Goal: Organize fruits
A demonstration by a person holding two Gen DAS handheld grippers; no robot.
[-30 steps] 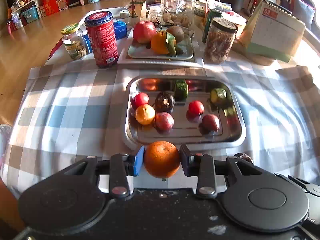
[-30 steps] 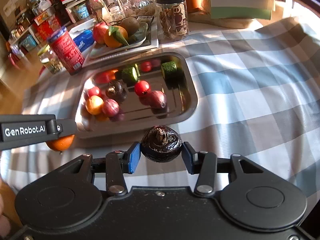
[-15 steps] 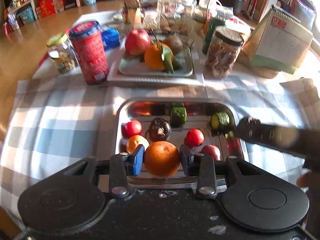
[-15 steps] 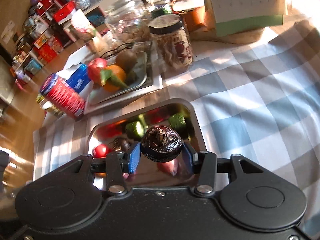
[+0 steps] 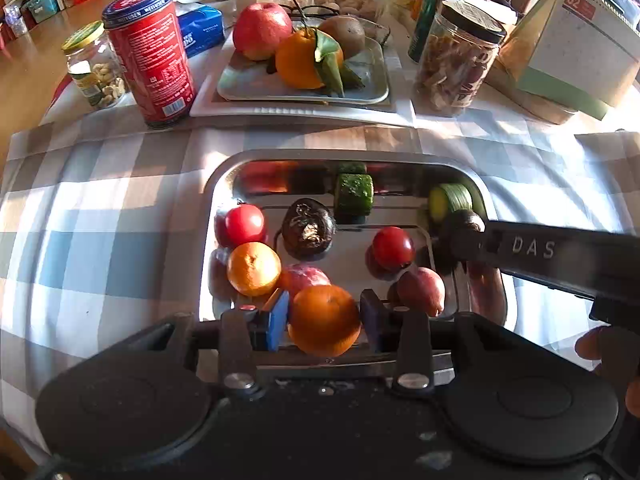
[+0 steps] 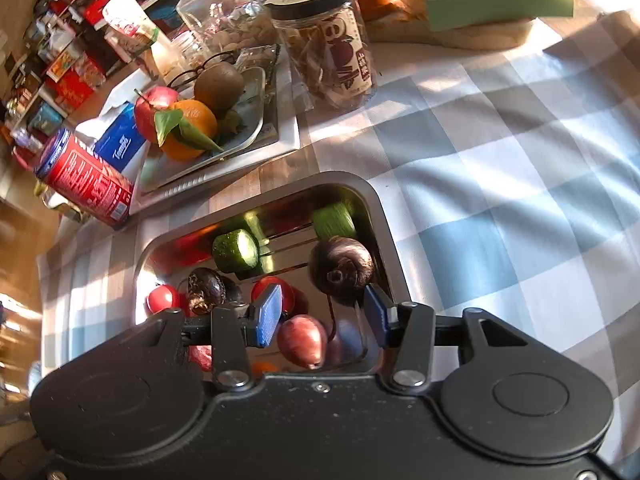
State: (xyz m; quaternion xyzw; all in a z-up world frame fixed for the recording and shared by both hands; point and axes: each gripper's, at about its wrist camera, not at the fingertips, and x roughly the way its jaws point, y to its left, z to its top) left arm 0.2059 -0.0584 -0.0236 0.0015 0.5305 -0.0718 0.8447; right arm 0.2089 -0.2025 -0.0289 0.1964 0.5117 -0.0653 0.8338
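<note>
The left tool (image 5: 324, 320) clenches an orange (image 5: 324, 318) across its middle, above the steel tray (image 5: 216, 184): firm, round, liable to roll. The right tool (image 6: 322, 314) has just been opening and has released a dark wrinkled fruit (image 6: 342, 266) into the tray.

A wooden bench (image 5: 24, 80) is carrying a blue, grey and white checked cloth (image 5: 100, 208). A steel tray (image 5: 218, 184) is lying on the cloth just ahead of the left jaws. Beyond it, on the bench, are standing a white tray (image 5: 304, 112), a red tin (image 5: 150, 54), a nut jar (image 5: 96, 66), a snack jar (image 5: 458, 56) and a desk calendar (image 5: 576, 40).
</note>
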